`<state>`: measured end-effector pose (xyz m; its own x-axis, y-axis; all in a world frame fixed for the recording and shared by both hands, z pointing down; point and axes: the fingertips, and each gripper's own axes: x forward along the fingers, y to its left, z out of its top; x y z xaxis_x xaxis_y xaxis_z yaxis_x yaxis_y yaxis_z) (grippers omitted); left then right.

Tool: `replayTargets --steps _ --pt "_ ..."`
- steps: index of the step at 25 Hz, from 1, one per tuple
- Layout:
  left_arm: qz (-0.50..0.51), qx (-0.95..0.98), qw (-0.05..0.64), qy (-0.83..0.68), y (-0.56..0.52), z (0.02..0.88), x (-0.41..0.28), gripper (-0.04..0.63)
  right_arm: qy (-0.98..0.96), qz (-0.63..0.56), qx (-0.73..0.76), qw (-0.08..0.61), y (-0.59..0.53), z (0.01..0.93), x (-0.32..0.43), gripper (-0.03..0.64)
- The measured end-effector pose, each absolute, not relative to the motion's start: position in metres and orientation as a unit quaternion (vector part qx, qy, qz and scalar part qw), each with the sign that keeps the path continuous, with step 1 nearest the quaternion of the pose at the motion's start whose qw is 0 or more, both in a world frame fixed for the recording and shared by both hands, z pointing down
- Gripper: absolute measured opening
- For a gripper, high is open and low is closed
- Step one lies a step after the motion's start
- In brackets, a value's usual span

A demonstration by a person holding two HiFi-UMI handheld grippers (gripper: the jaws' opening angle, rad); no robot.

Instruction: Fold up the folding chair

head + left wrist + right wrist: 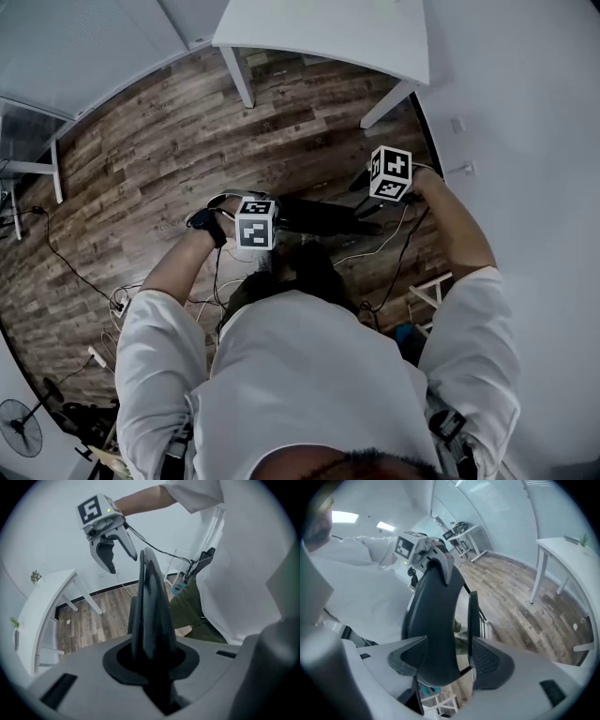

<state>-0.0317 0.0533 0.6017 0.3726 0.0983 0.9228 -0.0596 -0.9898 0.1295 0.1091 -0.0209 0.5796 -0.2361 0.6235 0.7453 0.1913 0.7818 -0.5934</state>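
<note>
Two tools, one chair. The left tool (151, 665) is clamped tight on an edge of the dark folding chair (150, 602). The right tool (454, 660) stands wide apart, straddling the chair's curved panel without gripping it. The chair is between the person's arms, over the wood floor (159, 178), and a white table (328, 33) stands far beyond.

Wooden floor (141, 178) open at left, white table (328, 33) ahead, wall (534, 141) close at right, cables (114, 300) trailing underfoot

White short-sleeved shirt (309, 375), black wristband (208, 225)

Black folding chair (323, 217), curved panels close together, above wood floor (169, 159)
</note>
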Motion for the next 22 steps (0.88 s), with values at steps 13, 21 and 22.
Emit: replayTargets --steps 13,21,22 --pt "0.546 0.834 0.073 0.027 0.047 0.59 -0.026 0.087 -0.765 0.154 -0.251 0.573 0.004 0.535 0.108 0.328" --pt "0.544 0.835 0.073 0.032 0.037 0.59 -0.029 0.087 -0.768 0.085 -0.21 0.599 0.015 0.566 0.099 0.334" --pt "0.544 0.836 0.074 0.033 0.036 0.59 -0.029 0.088 -0.767 0.084 -0.208 0.601 0.015 0.568 0.099 0.334"
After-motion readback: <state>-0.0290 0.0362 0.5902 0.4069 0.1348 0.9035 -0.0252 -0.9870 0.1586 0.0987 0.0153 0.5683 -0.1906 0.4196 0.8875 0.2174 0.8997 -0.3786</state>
